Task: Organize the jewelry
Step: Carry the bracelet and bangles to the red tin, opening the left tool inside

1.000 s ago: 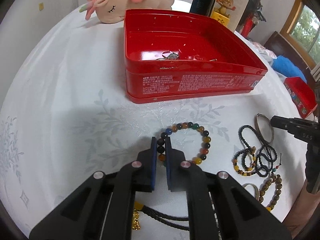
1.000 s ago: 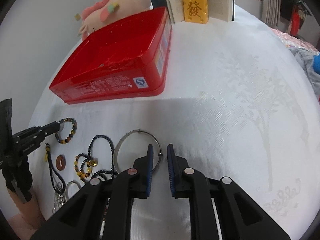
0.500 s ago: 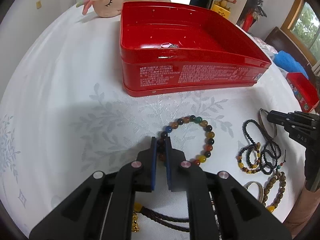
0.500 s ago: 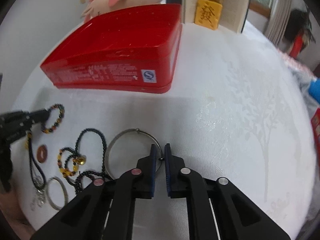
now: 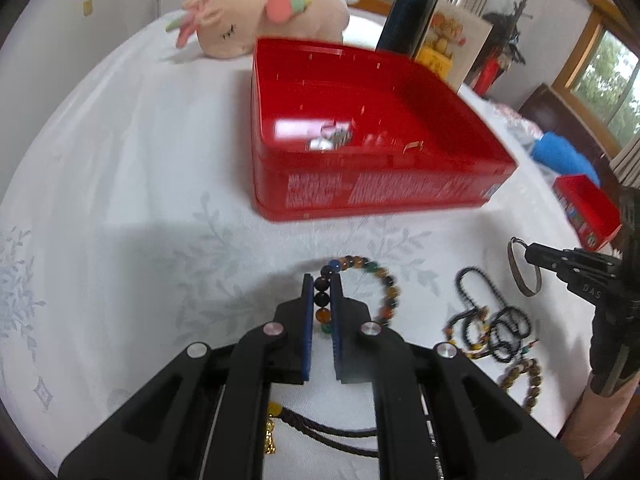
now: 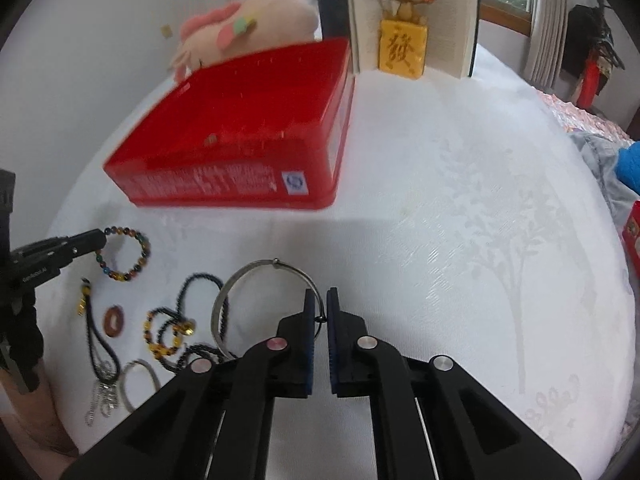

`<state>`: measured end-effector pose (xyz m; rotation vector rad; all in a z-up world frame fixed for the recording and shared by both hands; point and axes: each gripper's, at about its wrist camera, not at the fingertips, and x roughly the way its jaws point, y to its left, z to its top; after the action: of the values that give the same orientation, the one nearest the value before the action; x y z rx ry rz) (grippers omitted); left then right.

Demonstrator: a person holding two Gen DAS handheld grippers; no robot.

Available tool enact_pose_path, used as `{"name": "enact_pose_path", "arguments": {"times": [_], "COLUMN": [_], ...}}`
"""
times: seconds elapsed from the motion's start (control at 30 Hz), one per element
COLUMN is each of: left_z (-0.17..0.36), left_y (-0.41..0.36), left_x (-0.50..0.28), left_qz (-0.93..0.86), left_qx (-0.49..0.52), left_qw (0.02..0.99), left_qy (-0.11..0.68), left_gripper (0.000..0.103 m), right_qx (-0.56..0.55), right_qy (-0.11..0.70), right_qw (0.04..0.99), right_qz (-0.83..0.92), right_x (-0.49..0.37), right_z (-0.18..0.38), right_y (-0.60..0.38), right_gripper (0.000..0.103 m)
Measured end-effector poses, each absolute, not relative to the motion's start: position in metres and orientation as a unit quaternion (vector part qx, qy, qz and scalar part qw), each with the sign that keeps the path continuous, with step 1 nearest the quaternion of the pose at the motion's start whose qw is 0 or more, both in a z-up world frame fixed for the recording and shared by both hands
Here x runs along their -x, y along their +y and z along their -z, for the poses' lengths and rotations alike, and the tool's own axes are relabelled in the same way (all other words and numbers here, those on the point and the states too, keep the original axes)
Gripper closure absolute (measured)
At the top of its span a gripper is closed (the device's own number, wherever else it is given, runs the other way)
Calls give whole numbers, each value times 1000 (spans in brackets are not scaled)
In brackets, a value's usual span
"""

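Note:
My left gripper (image 5: 322, 284) is shut on a multicolour bead bracelet (image 5: 390, 292), whose loop hangs out to the right of the fingers. In the right wrist view the right gripper (image 6: 319, 300) is shut on the rim of a thin silver bangle (image 6: 256, 272), which tilts up off the cloth. Behind both stands an open red tin (image 5: 360, 196) with a few small silver pieces (image 5: 332, 140) inside. The right wrist view also shows the left gripper (image 6: 96, 240) at the far left with the bracelet (image 6: 136, 256), and the tin (image 6: 224, 188).
Loose jewelry lies on the white tablecloth: a black and yellow bead necklace (image 6: 172, 328), a black cord with a gold charm (image 6: 92, 332), a brown ring (image 6: 113, 320), a silver ring (image 6: 136, 384) and a brown bead bracelet (image 5: 524, 380). A plush toy (image 5: 272, 12), an open book (image 6: 440, 20) and a small red box (image 5: 588, 208) stand further off.
The right gripper's jaws closed on the bangle's rim and tipped it up off the cloth. The left gripper kept its hold on the bead bracelet and hardly moved.

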<state>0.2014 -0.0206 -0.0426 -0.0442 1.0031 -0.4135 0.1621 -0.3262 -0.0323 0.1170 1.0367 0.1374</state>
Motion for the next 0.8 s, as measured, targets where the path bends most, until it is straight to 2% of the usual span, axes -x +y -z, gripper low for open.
{"name": "enact_pose_path", "arguments": {"times": [0.47,0.8], "left_z": [-29,-76], "left_y": [-25,-36], "left_x": [-192,-217], "left_qz": [223,229], "left_qx": [31,33], "left_qw": [883,897], "left_qy": [412,378], "left_gripper": [97,97], "right_qx": [-67,-69], "right_qy": [448,431], "right_qw": [887,894], "right_qz": [-93,-102], "right_x": [-175,-214], "right_z": [-15,-44], "right_y": [-324,-312], "right_gripper": [98,98]}}
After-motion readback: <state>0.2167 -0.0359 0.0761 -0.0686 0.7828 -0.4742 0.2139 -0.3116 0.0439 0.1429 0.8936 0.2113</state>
